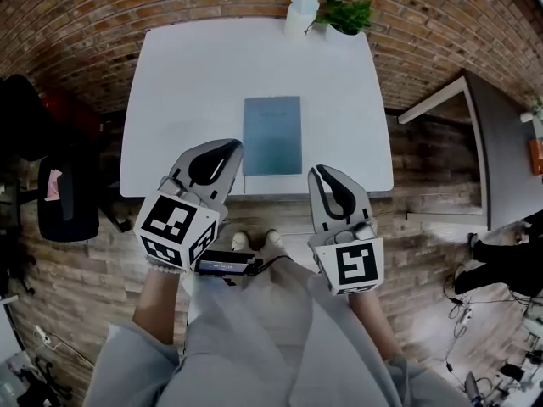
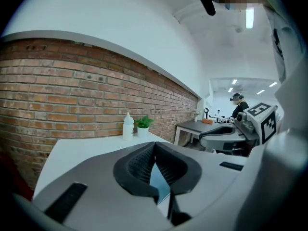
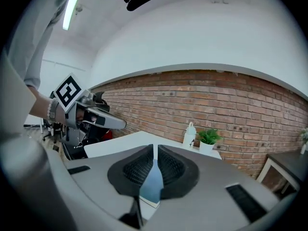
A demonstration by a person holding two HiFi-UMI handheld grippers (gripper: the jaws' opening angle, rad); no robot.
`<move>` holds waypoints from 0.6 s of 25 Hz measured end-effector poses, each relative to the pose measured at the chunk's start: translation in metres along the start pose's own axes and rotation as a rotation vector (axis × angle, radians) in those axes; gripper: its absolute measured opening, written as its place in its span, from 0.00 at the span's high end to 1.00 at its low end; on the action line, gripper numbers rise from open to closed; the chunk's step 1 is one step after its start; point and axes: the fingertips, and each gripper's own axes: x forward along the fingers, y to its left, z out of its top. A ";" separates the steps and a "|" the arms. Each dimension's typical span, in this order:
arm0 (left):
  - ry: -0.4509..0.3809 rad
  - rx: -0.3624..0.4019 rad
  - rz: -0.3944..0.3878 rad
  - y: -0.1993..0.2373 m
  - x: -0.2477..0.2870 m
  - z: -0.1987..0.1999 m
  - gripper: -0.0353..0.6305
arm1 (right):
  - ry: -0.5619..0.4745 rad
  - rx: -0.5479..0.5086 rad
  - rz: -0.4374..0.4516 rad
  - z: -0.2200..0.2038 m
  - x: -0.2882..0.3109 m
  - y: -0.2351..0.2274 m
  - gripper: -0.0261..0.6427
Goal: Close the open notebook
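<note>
A blue-grey notebook (image 1: 272, 134) lies closed and flat on the white table (image 1: 191, 83), close to its front edge. In the head view my left gripper (image 1: 229, 148) hovers at the table's front edge, just left of the notebook, jaws shut and empty. My right gripper (image 1: 319, 175) is held just off the front edge, to the right of the notebook, also shut with nothing in it. In the left gripper view the pads meet at the left gripper (image 2: 154, 146), with a strip of notebook (image 2: 159, 183) showing below. The right gripper view shows the same: the right gripper (image 3: 155, 151) closed above the notebook (image 3: 153, 186).
A white bottle (image 1: 301, 11) and a small potted plant (image 1: 346, 15) stand at the table's far edge by the brick wall. A dark chair (image 1: 59, 195) is to the left; a grey side table (image 1: 501, 142) is to the right. The person's feet (image 1: 254, 241) are below the front edge.
</note>
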 end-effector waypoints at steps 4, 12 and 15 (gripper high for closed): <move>-0.030 0.013 0.053 0.006 -0.022 0.010 0.92 | -0.036 0.008 0.014 0.016 -0.001 0.005 0.87; -0.036 0.012 0.073 0.001 -0.054 0.015 0.92 | -0.027 -0.024 0.046 0.032 -0.005 0.013 0.88; -0.042 0.008 0.082 0.001 -0.062 0.015 0.92 | -0.018 -0.023 0.059 0.032 -0.004 0.016 0.88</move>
